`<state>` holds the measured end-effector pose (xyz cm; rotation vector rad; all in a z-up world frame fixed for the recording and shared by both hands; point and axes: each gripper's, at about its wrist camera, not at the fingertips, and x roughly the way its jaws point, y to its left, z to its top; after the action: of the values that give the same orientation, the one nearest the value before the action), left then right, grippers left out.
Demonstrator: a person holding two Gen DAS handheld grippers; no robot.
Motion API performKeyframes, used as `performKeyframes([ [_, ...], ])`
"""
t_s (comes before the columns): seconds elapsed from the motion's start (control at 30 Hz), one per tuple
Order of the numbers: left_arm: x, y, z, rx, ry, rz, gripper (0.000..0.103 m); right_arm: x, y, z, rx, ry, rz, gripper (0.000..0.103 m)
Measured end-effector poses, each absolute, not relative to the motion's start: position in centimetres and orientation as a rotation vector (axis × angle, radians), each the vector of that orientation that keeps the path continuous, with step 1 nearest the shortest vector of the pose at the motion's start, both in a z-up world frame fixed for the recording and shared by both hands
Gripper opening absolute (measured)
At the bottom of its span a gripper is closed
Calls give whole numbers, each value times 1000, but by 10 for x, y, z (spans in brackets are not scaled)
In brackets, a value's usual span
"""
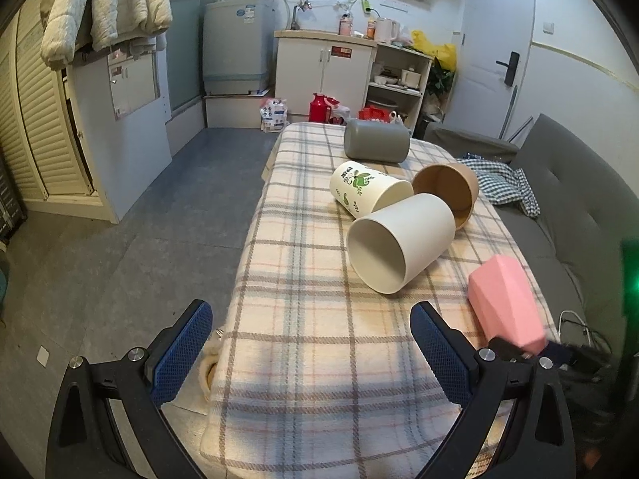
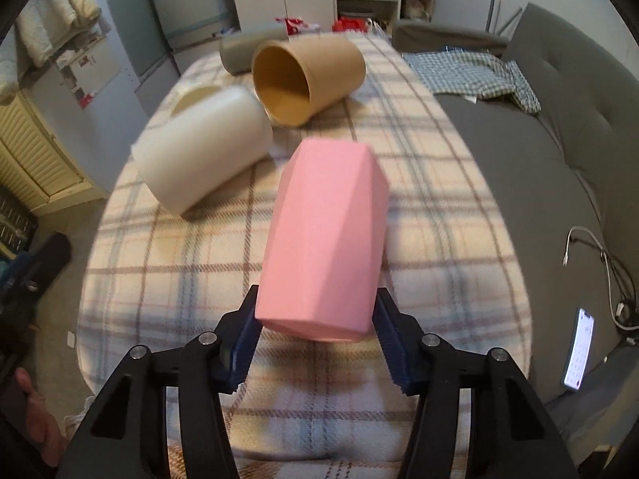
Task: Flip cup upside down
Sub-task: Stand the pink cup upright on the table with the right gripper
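Right hand-held gripper (image 2: pixel 315 339) clamped on pink cup (image 2: pixel 325 239), held above the plaid surface (image 2: pixel 439 207), near edge. Left hand-held gripper (image 1: pixel 311 343) spread wide, holding nothing. White cup (image 1: pixel 399 239) lies on its side beyond.

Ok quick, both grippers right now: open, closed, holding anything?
Left gripper: open, empty, above the plaid table.
Right gripper: closed on the pink cup.

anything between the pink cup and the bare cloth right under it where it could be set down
Nothing visible: the right gripper holds the pink cup, and the plaid cloth beside it looks bare. The white cup lies off to its left.
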<state>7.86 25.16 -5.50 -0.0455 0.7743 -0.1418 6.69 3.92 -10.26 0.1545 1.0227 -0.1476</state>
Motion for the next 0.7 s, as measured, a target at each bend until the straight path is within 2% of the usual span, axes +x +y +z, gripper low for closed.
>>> performKeyframes([
  [0.17, 75, 244, -53, -8, 763, -144, 102, 65, 39, -80, 95, 946, -133, 54],
  [0.7, 74, 232, -54, 51, 774, -136, 102, 80, 32, -62, 43, 885, -74, 53],
])
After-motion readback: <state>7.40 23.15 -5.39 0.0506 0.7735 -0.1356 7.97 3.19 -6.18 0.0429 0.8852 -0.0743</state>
